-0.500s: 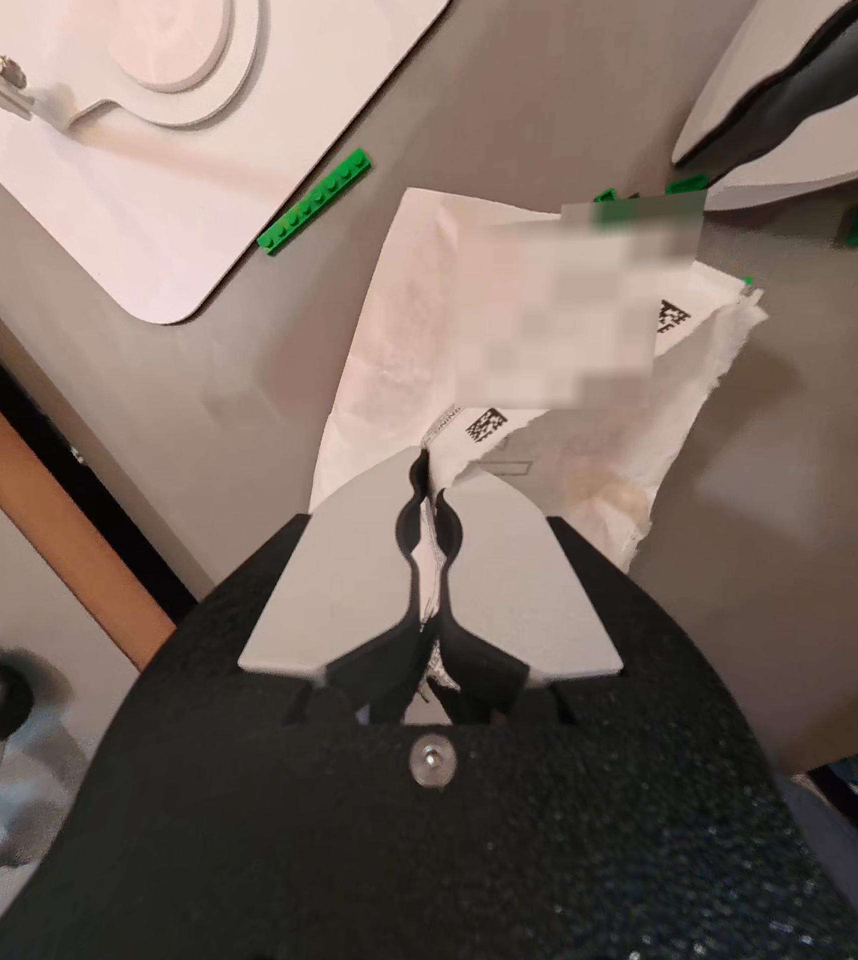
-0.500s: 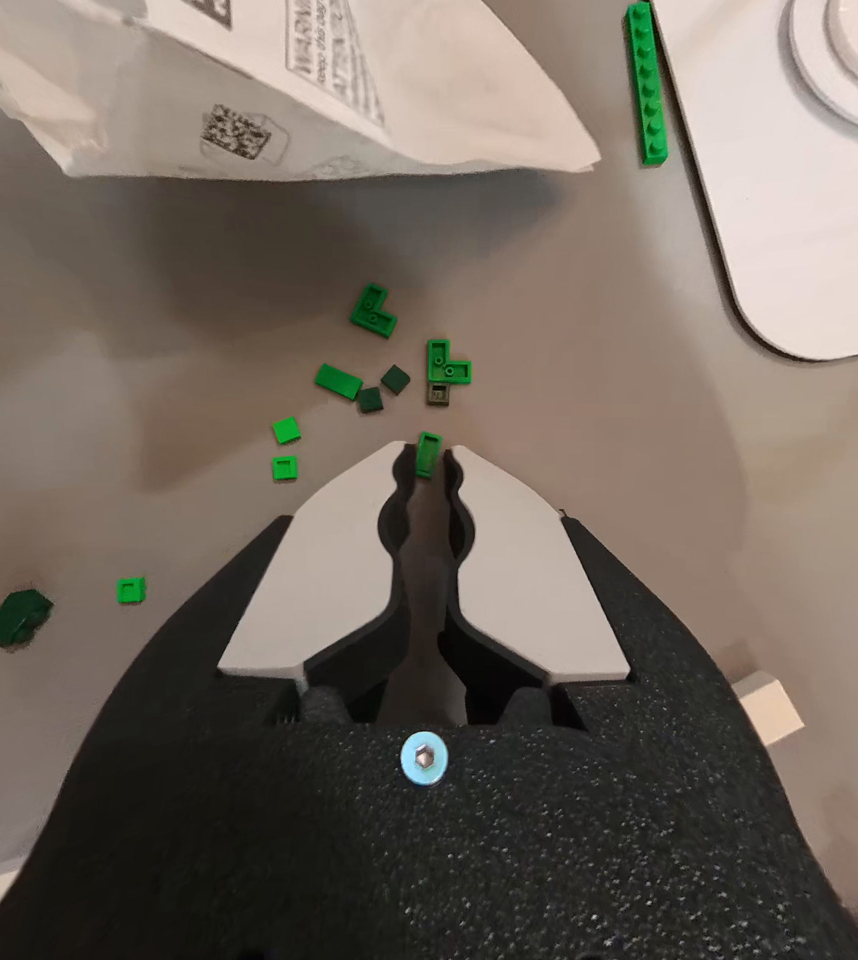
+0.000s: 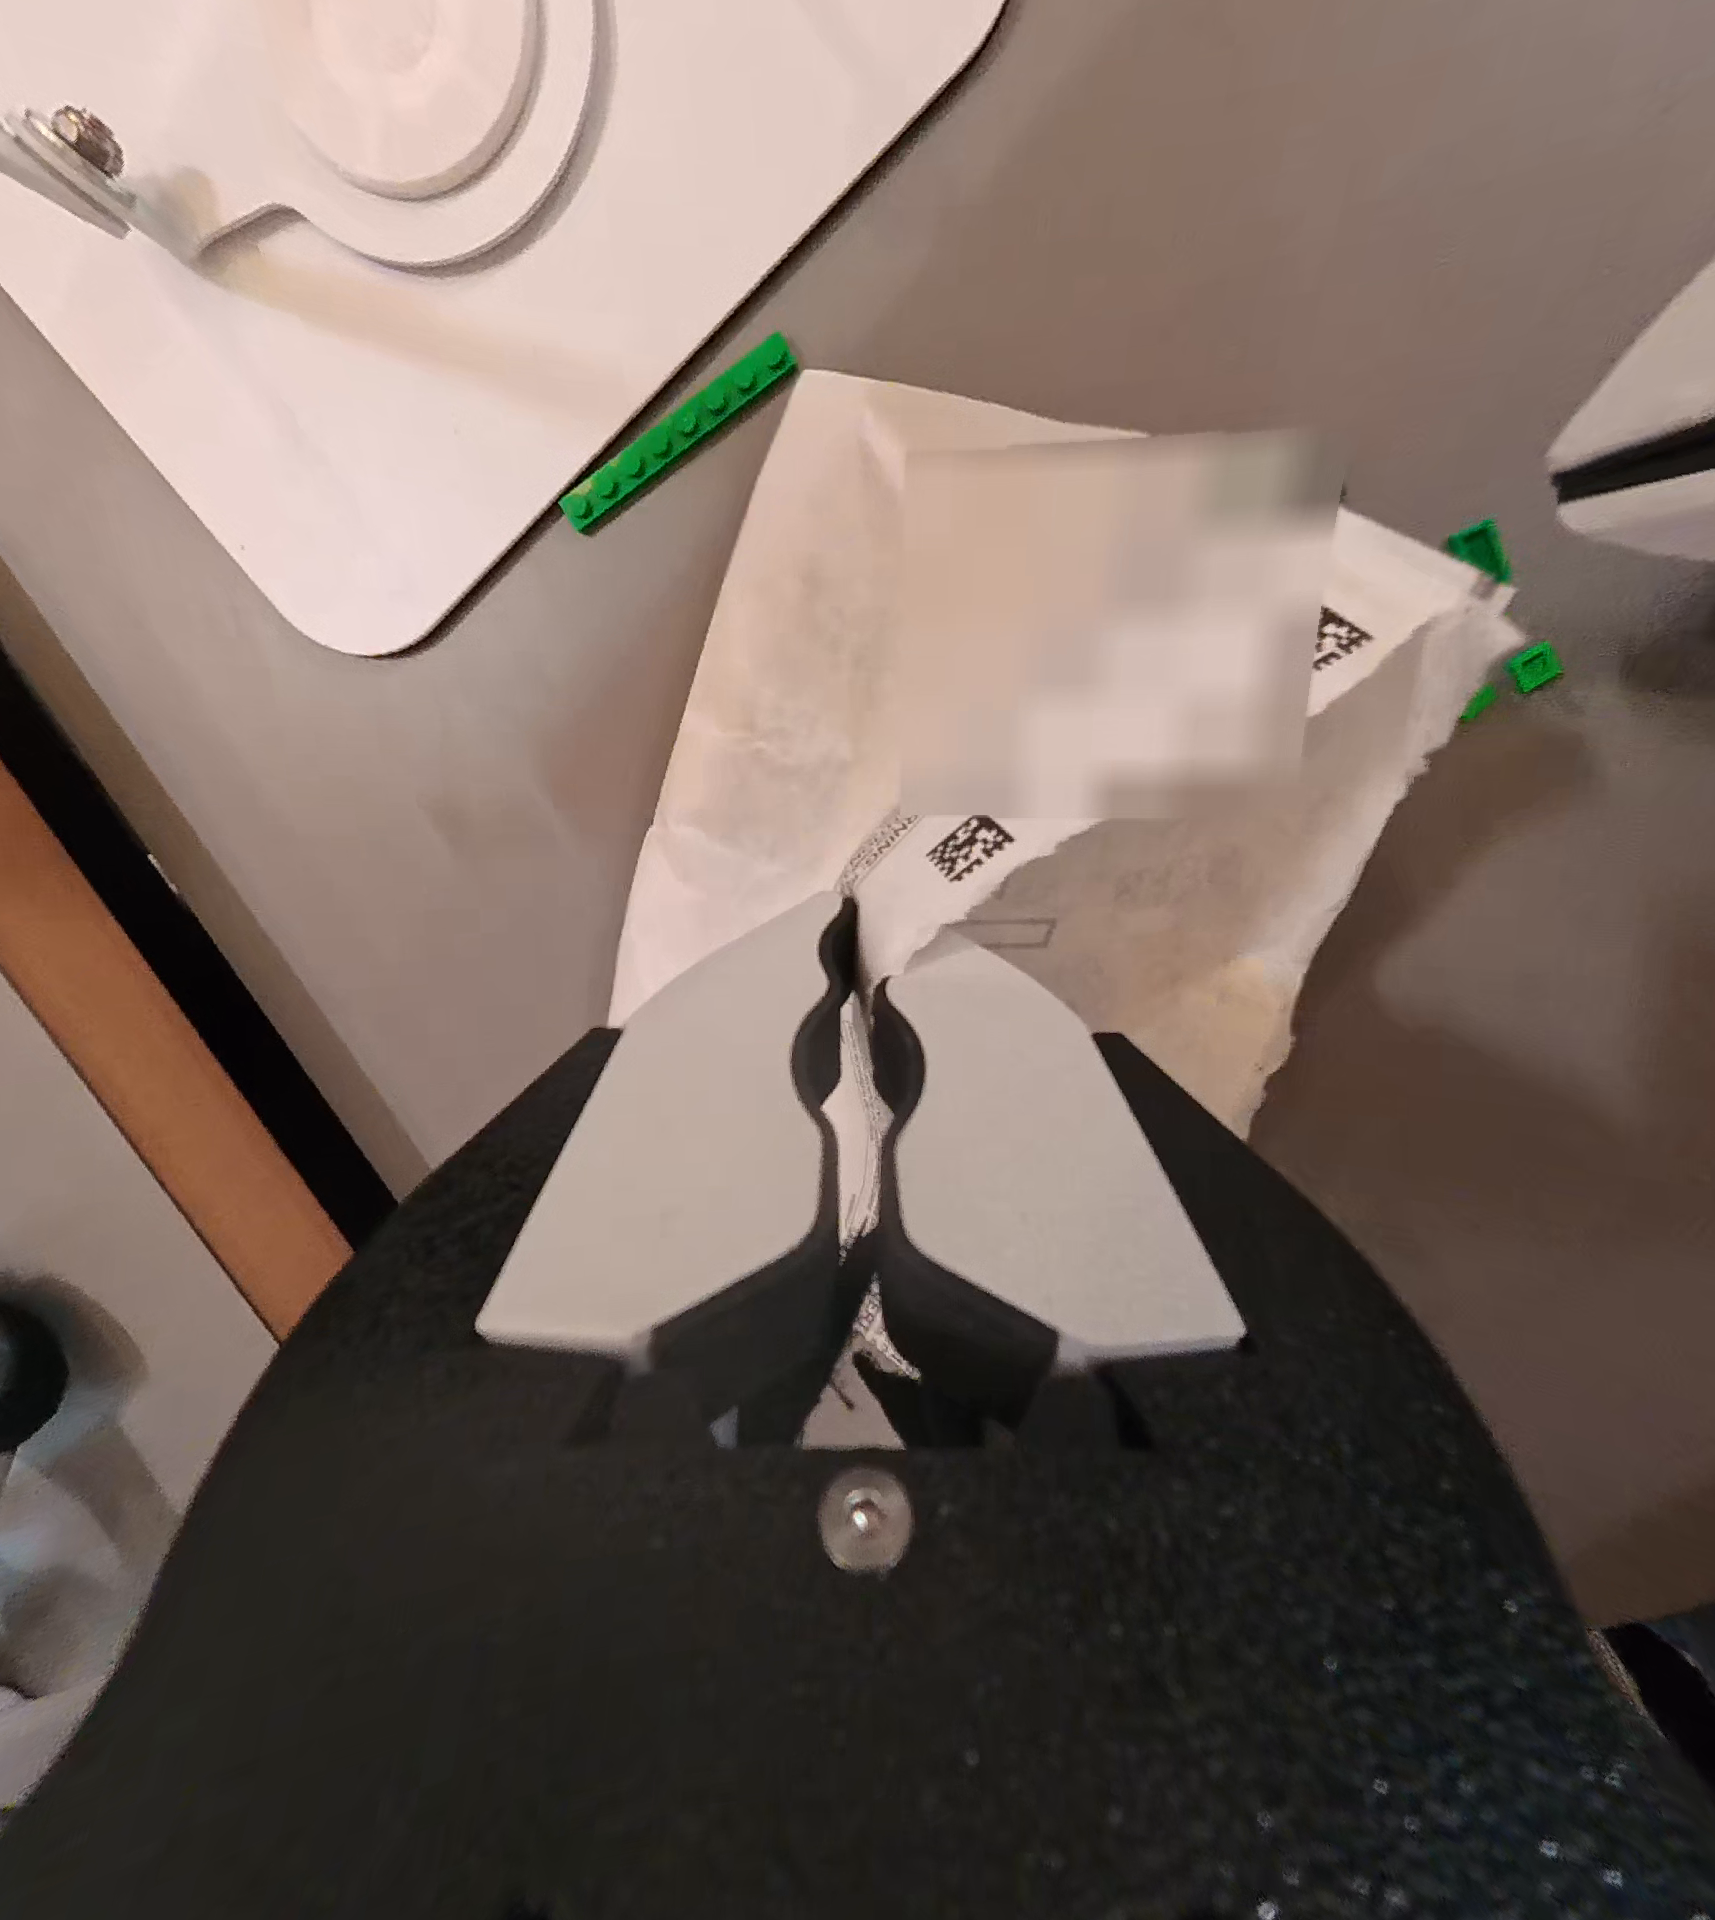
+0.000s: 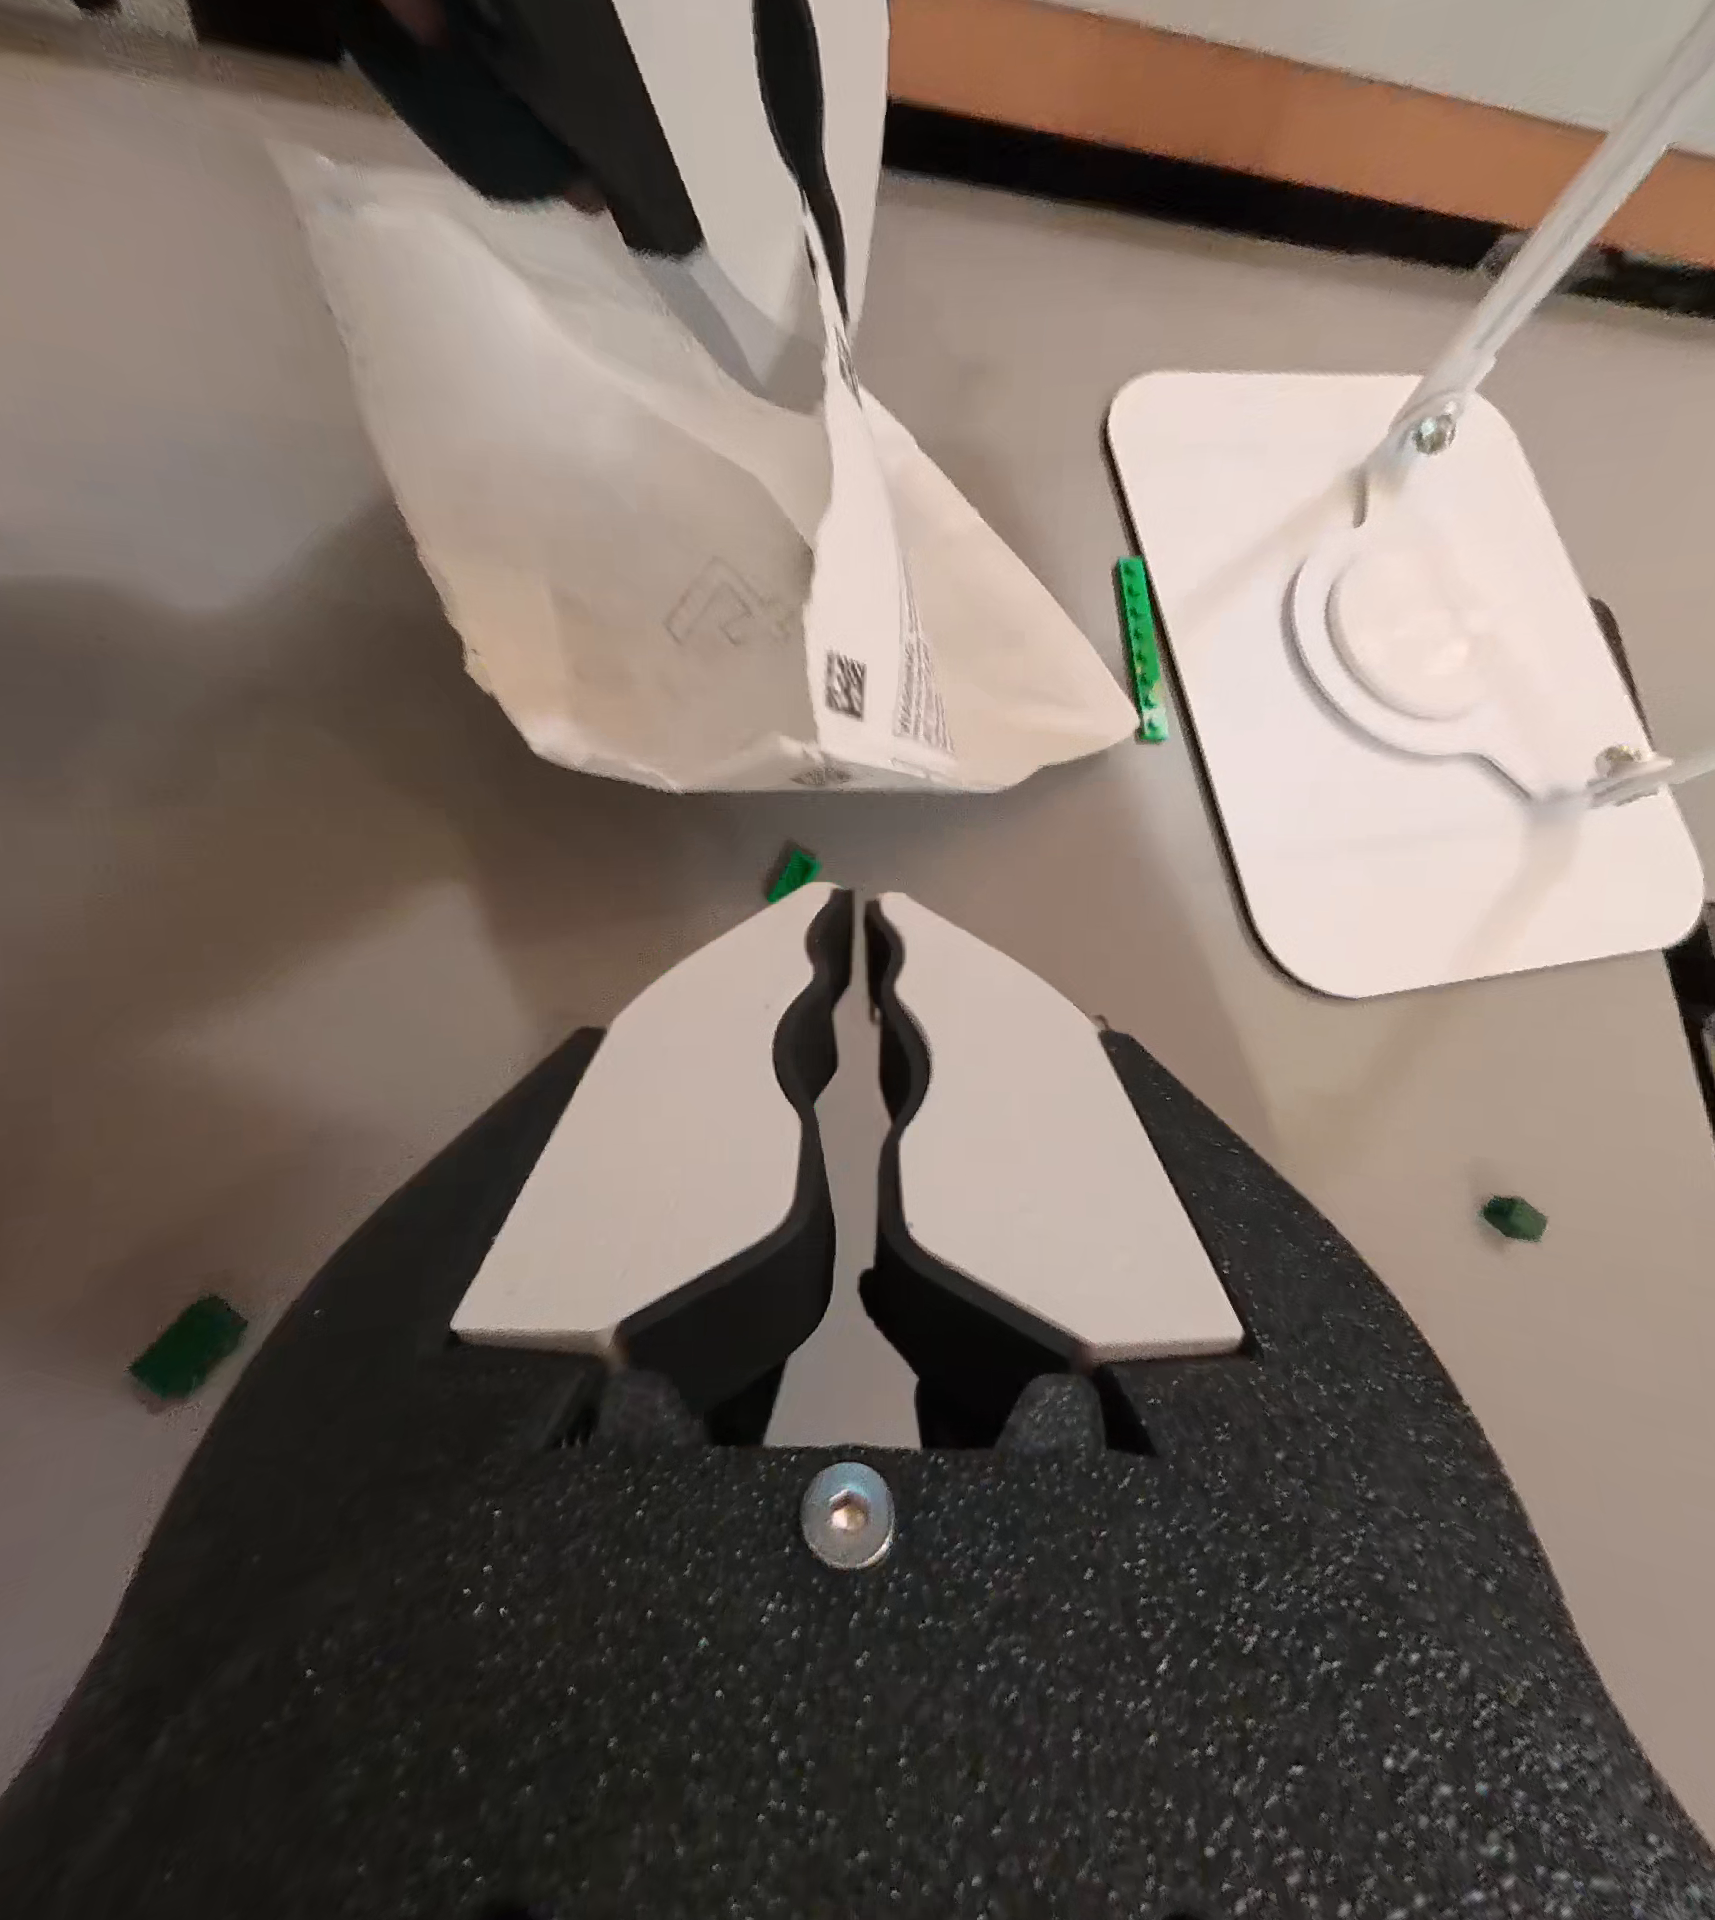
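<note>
One torn white paper bag

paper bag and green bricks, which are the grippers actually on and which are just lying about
At the grippers:
- paper bag, pinched in the shut left gripper
- small green brick, beside the tips of the closed right gripper, not between them

Lying about:
- long green strip against the white lamp base
- dark green brick on the grey table
- another green brick, farther right

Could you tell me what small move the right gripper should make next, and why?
Probably open the right gripper and nudge it toward the small green piece: its jaws are almost closed on nothing, and the piece lies beside one fingertip. The left gripper grips the torn paper bag.
</note>
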The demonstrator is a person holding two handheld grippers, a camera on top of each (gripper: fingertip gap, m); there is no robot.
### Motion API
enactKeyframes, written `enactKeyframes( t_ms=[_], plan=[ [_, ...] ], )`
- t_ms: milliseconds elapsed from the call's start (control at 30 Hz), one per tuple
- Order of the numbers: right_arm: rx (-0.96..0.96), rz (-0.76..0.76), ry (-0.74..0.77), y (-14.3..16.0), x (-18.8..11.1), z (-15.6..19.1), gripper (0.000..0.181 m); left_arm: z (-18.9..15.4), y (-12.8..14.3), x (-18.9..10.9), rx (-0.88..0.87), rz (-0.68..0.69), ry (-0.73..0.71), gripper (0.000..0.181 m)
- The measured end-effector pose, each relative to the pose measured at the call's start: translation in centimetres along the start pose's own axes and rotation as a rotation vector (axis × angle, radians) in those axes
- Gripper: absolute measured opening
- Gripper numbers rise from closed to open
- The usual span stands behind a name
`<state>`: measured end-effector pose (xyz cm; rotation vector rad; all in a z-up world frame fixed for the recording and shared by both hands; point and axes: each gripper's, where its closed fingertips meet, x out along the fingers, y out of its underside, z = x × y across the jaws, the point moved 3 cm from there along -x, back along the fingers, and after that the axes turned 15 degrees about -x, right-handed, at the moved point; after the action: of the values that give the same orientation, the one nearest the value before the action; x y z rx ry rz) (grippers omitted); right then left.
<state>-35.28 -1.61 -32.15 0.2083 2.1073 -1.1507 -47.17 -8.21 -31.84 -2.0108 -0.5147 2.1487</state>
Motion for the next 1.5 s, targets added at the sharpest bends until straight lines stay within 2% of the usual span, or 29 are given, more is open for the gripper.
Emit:
enactKeyframes(
  t_ms=[167,300,900,1000,1100,1167,1233,1400,1500],
  plan=[
    [0.135,0.091,-0.165,3.3,1.2,2.2,0.02,0.2,0.4,0.0,0.018,0.012,0.01,0.0],
    [0.105,0.139,-0.163,4.9,1.8,3.0,0.028,-0.3,0.7,0.3,0.027,0.043,0.045,0.0],
    [0.075,0.128,-0.143,5.9,2.2,3.2,0.015,-1.1,1.0,1.1,-0.012,0.06,0.14,0.0],
    [0.084,0.062,-0.125,4.4,1.6,3.2,0.015,-1.1,1.0,1.1,-0.011,0.063,0.141,0.0],
    [0.087,-0.083,-0.117,0.7,0.9,3.5,0.015,-1.2,0.9,1.2,-0.013,0.063,0.143,0.0],
    [0.072,-0.169,-0.122,-2.0,1.3,4.2,0.015,-1.3,0.9,1.2,-0.014,0.064,0.145,0.0],
    [0.027,-0.179,-0.095,-3.5,2.4,4.8,0.015,-1.3,0.9,1.3,-0.013,0.068,0.144,0.0],
    [-0.033,-0.089,0.005,-3.5,4.9,4.6,0.016,-1.4,0.9,1.2,-0.013,0.067,0.141,0.0],
    [-0.046,-0.083,0.026,-3.4,5.3,4.7,0.028,-1.4,0.9,1.2,-0.013,0.067,0.143,0.0]
  ],
)
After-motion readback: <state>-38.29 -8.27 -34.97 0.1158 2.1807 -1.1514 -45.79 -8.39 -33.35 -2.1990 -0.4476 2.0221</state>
